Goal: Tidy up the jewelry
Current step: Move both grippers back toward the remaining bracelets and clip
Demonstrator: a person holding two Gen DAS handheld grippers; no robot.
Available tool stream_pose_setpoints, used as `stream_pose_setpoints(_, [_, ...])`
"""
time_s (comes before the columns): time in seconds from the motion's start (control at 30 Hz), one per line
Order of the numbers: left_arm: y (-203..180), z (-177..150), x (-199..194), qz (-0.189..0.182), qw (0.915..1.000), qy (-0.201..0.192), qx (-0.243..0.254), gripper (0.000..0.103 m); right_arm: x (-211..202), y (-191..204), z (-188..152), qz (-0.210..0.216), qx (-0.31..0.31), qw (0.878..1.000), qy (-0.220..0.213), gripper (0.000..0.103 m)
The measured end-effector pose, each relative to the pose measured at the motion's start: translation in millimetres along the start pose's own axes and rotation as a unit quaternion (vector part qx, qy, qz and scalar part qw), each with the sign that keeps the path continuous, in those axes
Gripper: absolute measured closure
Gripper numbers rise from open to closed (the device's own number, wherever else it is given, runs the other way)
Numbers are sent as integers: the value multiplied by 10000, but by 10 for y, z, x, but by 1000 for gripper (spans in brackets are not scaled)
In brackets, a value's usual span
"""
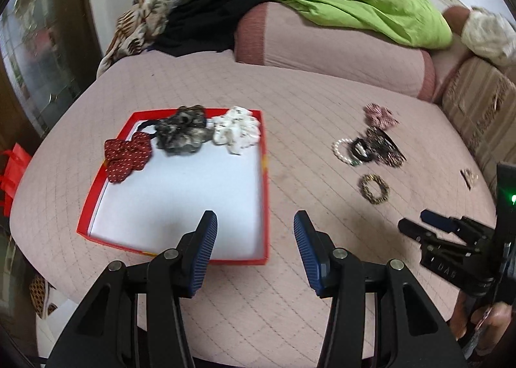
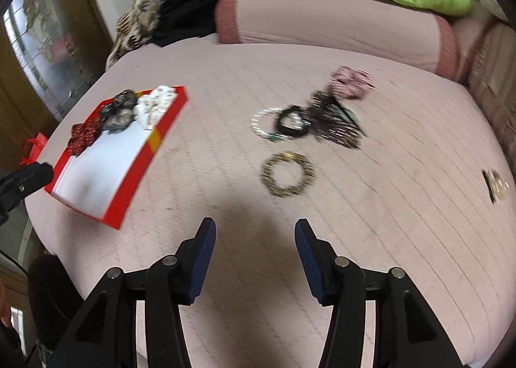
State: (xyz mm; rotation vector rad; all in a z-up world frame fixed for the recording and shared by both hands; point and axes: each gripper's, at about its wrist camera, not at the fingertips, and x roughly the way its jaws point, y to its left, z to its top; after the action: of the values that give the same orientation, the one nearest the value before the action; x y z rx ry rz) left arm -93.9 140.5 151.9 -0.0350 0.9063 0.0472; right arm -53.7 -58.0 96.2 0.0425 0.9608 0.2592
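Two views, left wrist camera first: the pink quilted bed (image 1: 290, 116) has a red box (image 1: 265, 194) on it.
Left tongs (image 1: 254, 252): spread apart, nothing between them, up above the near edge of the red box.
In the box: a red dotted bow (image 1: 127, 153), a dark scrunchie (image 1: 182, 134) and a white scrunchie (image 1: 237, 132), side by side at the far end.
Loose jewelry: a pink scrunchie (image 1: 380, 115), a pearl bracelet (image 1: 342, 150), a black hair tie (image 1: 362, 150) and a gold and black bracelet (image 1: 374, 189) lie on the bed, right of the box.
Right tongs (image 1: 416, 226): low at the right edge, with nothing in them.

Right wrist camera: blurry.
Right tongs (image 2: 254, 252): spread apart, holding nothing, over bare bed (image 2: 387, 174).
Gold and black bracelet (image 2: 288, 174): just ahead of the tongs.
Pile: pearl bracelet (image 2: 258, 124), black hair tie (image 2: 290, 123) and pink scrunchie (image 2: 353, 81) lie farther back.
Small clip (image 2: 495, 186): alone, far right.
Red box (image 2: 142, 158): off to the left.
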Motion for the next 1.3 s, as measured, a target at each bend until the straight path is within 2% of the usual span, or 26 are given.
stream_pose_setpoints(0.4, [-478, -86, 63, 17, 9984, 193, 536, 55, -144, -552, -132, -224, 581, 9979, -186, 45])
stream_pose_setpoints(0.83, [-702, -121, 366, 41, 9961, 522, 708, 55, -87, -952, -229, -288, 931, 9951, -167, 45])
stream_pose_setpoints(1.07, [-726, -72, 634, -252, 9964, 605, 546, 55, -43, -1062, -218, -305, 989, 9945, -145, 45])
stream_pose_setpoints(1.3, [-866, 70, 1006, -881, 9918, 851, 361, 55, -23, -1083, -107, -423, 794, 9957, -203, 43])
